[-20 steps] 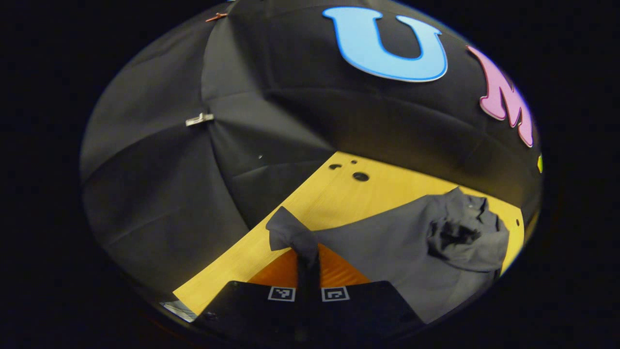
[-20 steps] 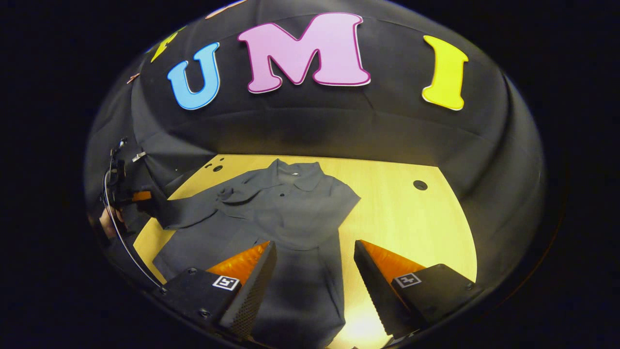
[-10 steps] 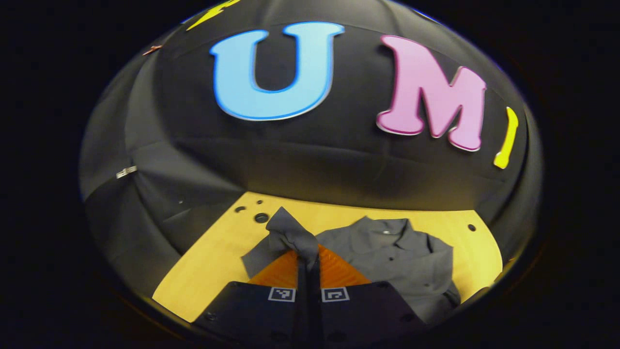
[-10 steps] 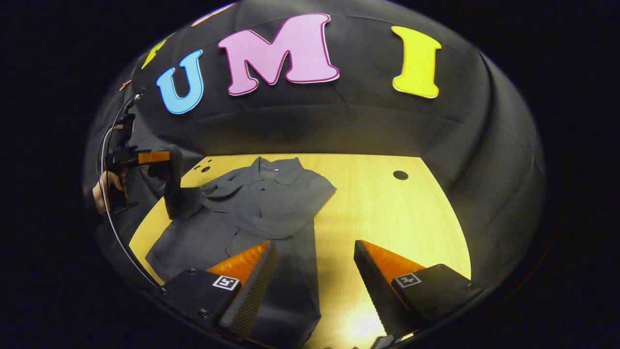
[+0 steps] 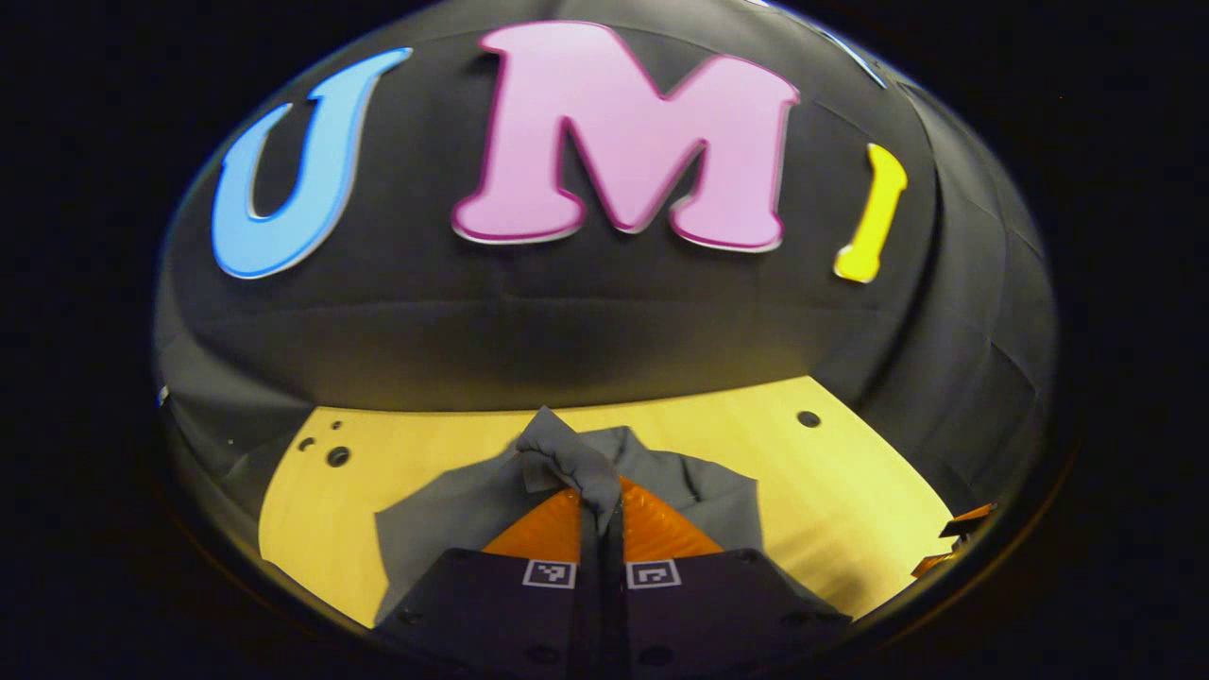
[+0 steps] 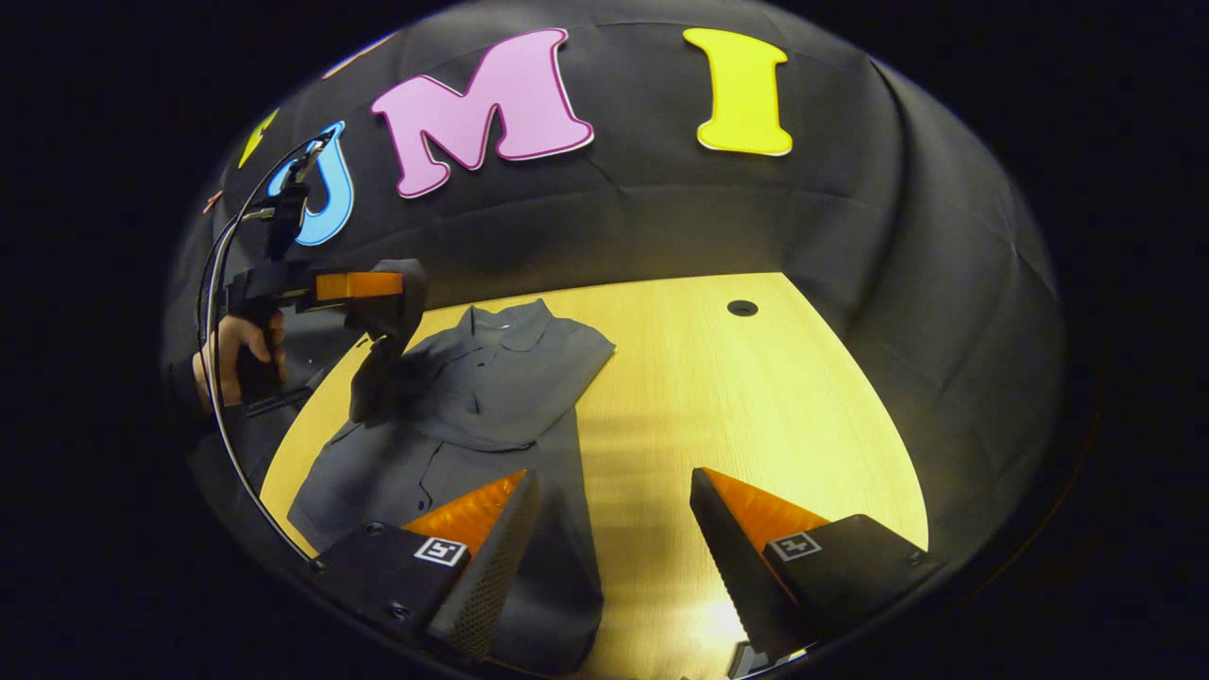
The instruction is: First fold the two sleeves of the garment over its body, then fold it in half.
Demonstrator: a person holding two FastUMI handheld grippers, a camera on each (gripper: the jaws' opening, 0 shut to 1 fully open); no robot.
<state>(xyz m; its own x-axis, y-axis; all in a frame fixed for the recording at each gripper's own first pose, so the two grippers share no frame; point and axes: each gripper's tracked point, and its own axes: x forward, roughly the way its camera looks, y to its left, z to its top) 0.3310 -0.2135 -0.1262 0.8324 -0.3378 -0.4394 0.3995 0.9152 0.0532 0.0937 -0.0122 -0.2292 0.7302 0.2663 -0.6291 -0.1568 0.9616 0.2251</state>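
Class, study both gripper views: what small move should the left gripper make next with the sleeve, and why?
Probably carry the sleeve a little further over the shirt and lower it. The left gripper holds the cuff shut in its jaws, lifted above the table, so the sleeve hangs rather than lying flat on the body.

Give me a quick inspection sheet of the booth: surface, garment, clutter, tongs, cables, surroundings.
Surface: wooden table, round holes in it.
Job's things: grey shirt lying flat, collar toward the back wall; one sleeve lifted above the body, the other already lying across the chest.
Clutter: nothing seen.
Tongs: left tongs shut on the sleeve, held up by a hand; right tongs open, empty, above the shirt's lower edge.
Cables: a cable loops beside the left tongs' handle.
Surroundings: black cloth wall.
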